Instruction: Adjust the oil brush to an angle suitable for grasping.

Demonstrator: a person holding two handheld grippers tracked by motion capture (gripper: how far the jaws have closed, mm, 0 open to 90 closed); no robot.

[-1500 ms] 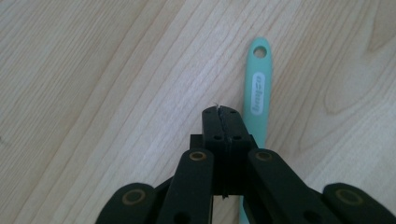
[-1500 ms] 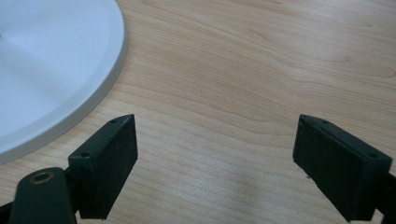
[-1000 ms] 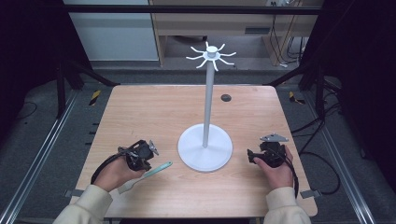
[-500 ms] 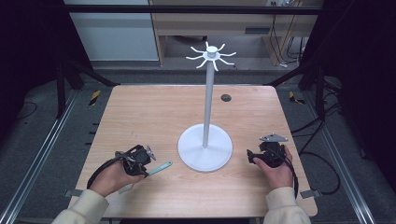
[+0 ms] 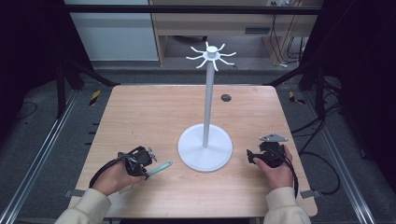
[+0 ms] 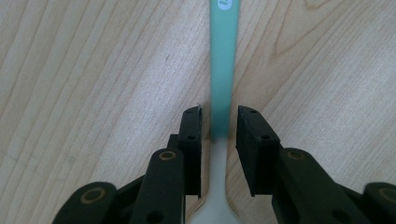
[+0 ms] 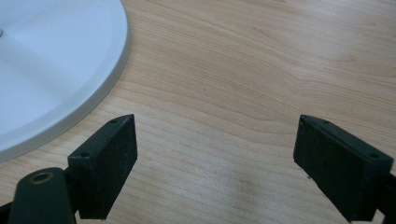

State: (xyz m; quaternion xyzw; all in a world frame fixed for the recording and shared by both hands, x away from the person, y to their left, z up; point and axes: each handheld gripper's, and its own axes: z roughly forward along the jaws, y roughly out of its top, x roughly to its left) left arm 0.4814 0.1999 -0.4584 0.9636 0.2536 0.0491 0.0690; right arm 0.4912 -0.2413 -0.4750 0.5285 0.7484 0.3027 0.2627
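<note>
A teal-handled utensil (image 5: 160, 167) lies flat on the wooden table, left of the white stand's round base (image 5: 205, 148). In the left gripper view its teal handle (image 6: 224, 56) runs away from me and turns whitish between the jaws. My left gripper (image 5: 147, 169) (image 6: 219, 121) straddles the handle; its jaws have just been opening and now stand slightly apart, with a thin gap at one pad. My right gripper (image 5: 250, 156) (image 7: 215, 154) rests low at the right of the base, jaws wide open over bare wood.
The stand's thin pole (image 5: 207, 107) rises from the base to a crown of white hooks (image 5: 211, 55). The base rim (image 7: 70, 116) lies just left of my right jaws. A dark round hole (image 5: 226, 97) sits at the table's far side.
My left gripper has drawn slightly back toward the table's front edge, and the teal utensil stays where it lay. The right hand has not moved.
</note>
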